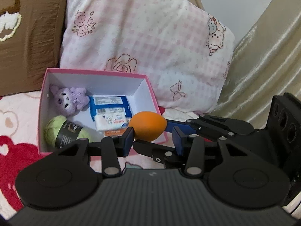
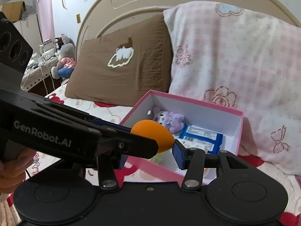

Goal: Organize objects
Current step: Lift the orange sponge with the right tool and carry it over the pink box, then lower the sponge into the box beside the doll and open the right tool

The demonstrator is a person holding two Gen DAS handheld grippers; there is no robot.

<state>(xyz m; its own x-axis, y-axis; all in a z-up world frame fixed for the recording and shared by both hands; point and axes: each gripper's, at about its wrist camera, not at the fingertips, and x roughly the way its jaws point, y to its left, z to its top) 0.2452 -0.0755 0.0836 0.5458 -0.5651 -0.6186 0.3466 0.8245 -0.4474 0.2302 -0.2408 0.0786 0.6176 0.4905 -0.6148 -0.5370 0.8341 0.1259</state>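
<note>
An orange egg-shaped object sits right at the tips of your left jaws. Its long axis runs crosswise, spanning most of the gap between the two pads. The left pad touches the egg's blunt end, and the right pad stands just beside the other end.

Your right jaws reach in from the side and meet at the same spot. From the right wrist view, the egg's pointed end touches the right pad. The other pad is hidden behind the left gripper's fingers, which cross in front of the egg.

Both pairs of jaws are set narrow and crowd the egg, which hangs in the air. You cannot tell from either view which pair carries it, so neither hand counts as nearer.

Just beyond and below the jaws is an open pink box, and the egg hangs over its near wall. The coming move is probably short: forward and down into the box.

Farther inside lie:
- a purple plush toy at the far left,
- blue and white packets in the middle,
- a green yarn ball at the near left corner.

The free floor is likely at the right side, so release there.

The box rests on a bed, with a pink checked pillow behind it.
</note>
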